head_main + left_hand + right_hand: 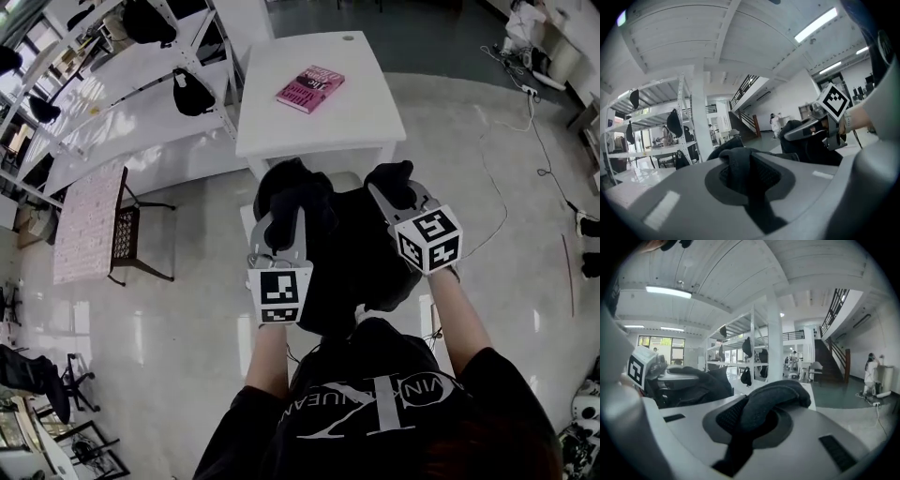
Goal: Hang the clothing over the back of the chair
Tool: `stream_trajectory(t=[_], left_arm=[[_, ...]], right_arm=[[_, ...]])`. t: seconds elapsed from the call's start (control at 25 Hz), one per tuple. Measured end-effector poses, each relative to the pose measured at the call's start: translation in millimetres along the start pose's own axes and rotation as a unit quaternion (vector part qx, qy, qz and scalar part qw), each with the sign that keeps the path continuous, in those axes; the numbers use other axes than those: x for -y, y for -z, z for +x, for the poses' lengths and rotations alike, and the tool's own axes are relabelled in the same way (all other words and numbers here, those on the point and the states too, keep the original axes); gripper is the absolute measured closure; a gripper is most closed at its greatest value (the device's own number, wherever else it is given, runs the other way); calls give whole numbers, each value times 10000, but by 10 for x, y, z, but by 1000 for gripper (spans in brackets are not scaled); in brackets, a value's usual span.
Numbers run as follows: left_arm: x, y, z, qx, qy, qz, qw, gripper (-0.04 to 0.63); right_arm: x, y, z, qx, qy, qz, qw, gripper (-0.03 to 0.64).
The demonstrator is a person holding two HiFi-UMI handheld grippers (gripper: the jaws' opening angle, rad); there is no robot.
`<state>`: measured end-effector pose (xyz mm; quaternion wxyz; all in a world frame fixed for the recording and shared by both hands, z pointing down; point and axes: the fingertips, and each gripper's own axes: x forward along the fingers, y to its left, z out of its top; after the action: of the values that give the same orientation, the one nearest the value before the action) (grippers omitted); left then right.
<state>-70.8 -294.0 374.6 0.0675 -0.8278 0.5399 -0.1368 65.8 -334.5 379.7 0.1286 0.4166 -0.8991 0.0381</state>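
A black garment hangs spread between my two grippers, just in front of the person's chest. The left gripper is shut on a bunched fold of it; in the left gripper view the dark cloth fills the gap between the jaws. My right gripper is shut on the other end, where a thick roll of cloth lies between its jaws. Pale parts of a chair peek out beside the garment, which hides most of the chair. Each gripper view shows the other gripper holding the garment.
A white table with a pink book stands right beyond the chair. White shelving with dark hanging items runs along the left. A wooden chair stands at the left, and cables trail on the floor at the right.
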Motion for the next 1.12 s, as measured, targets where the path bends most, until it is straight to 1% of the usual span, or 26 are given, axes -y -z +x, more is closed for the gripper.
stream_trajectory(t=[0.2,0.36,0.44,0.56,0.76,0.88,1.04,1.12], left_arm=[[63,243,161,-437,-100,487,9978,549],[111,414,225,-790,-77,1050,9913,546],[130,494,265,-920,-52,1206,9884,546],[129,618,337,-1131,35,1257,9856,545],[137,814,363,-1516,245,1090,9821,540],[149,925,398,-1759,351,1045,9782,537],[183,998,446,-1946,441,1038,9744,537],[193,1025,452,-1999,484,1020,9733,537]], right_arm=[[55,256,233,-453,-244,-159,9985,580],[27,455,357,-744,-420,-246,9960,578],[16,545,418,-860,-496,-291,9946,578],[10,679,516,-1065,-577,-293,9922,578],[-23,915,608,-1571,-684,-105,9852,575],[-44,1043,645,-1872,-734,-66,9795,568],[-64,1173,645,-2257,-841,-120,9705,533],[-88,1219,630,-2426,-927,-113,9656,502]])
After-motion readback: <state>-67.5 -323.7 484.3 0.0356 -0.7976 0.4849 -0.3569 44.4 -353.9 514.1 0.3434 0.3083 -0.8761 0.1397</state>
